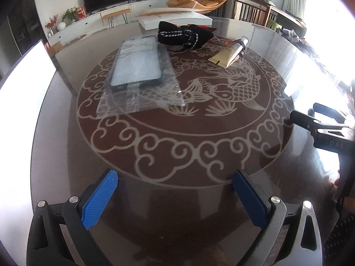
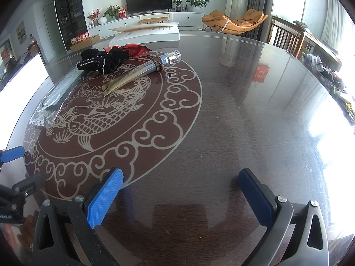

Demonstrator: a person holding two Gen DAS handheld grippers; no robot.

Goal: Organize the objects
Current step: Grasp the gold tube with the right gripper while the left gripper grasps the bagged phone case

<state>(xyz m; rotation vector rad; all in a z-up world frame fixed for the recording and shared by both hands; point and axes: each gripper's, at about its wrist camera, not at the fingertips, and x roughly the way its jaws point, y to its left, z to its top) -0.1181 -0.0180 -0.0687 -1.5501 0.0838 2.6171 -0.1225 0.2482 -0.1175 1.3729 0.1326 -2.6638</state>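
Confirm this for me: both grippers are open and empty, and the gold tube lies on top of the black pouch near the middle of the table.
One detail is wrong. The gold tube lies on the glass table beside the black pouch, not on top of it; the right wrist view shows this. The rest holds: the left gripper and right gripper are both open and empty.

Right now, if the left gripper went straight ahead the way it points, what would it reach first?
Probably the clear plastic bag lying flat on the table. The open left gripper has only bare tabletop before it; depth is uncertain.
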